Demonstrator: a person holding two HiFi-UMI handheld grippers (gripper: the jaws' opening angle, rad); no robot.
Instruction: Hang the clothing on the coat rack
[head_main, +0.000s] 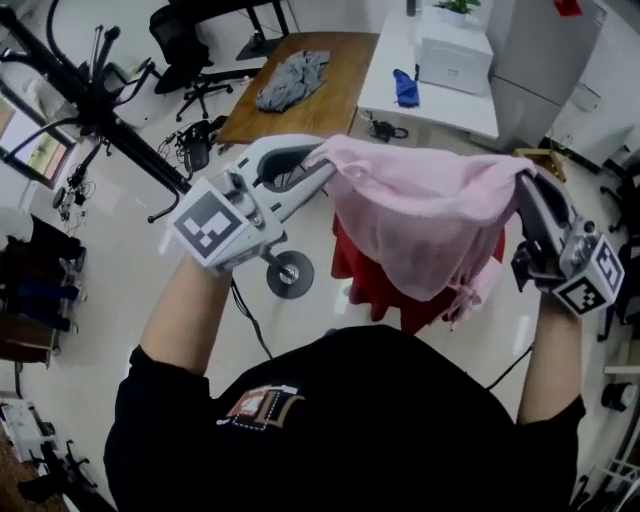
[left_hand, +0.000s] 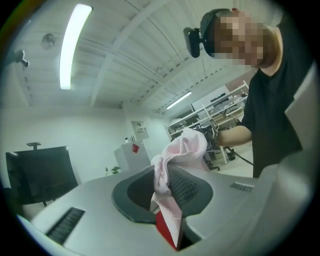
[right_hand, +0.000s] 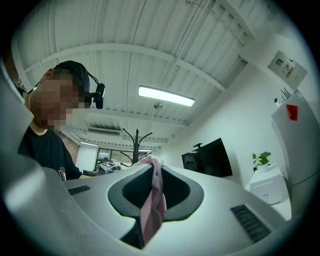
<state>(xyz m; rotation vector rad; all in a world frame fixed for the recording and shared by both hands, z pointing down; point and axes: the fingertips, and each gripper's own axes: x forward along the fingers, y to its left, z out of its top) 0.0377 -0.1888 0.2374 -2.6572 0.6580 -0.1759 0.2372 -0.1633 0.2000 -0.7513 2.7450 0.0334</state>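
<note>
Well, the open room lies ahead and to the left: a wide stretch of glossy pale floor (head_main: 110, 300) runs between me and the coat rack (head_main: 100, 110), whose thin black pole and curved hooks stand at the far left, well apart from both tools. The left tool (head_main: 315, 160) is clenched on one edge of the pink garment (head_main: 430, 215). Its ribbed dark pads pinch a bunched fold, and a strip of red shows low between them. The right tool (head_main: 520, 185) is clenched on the opposite edge, a narrow pleat of pink squeezed flat between its pads. The garment is up in the air between the two tools, sagging in the middle like a shallow sling.

A red cloth (head_main: 375, 285) hangs beneath the pink. I cannot tell whether it is a lining or a separate piece.

Beyond the garment stands a wooden bench (head_main: 340, 110) carrying a crumpled grey cloth (head_main: 292, 80). Just right of it, a white bench (head_main: 400, 115) holds a blue rag (head_main: 405, 88) and a white box (head_main: 455, 55). A black office chair (head_main: 190, 45) stands near the rack.

The pink fabric looks thin, soft and slightly sheer. The tools are smooth grey plastic.
</note>
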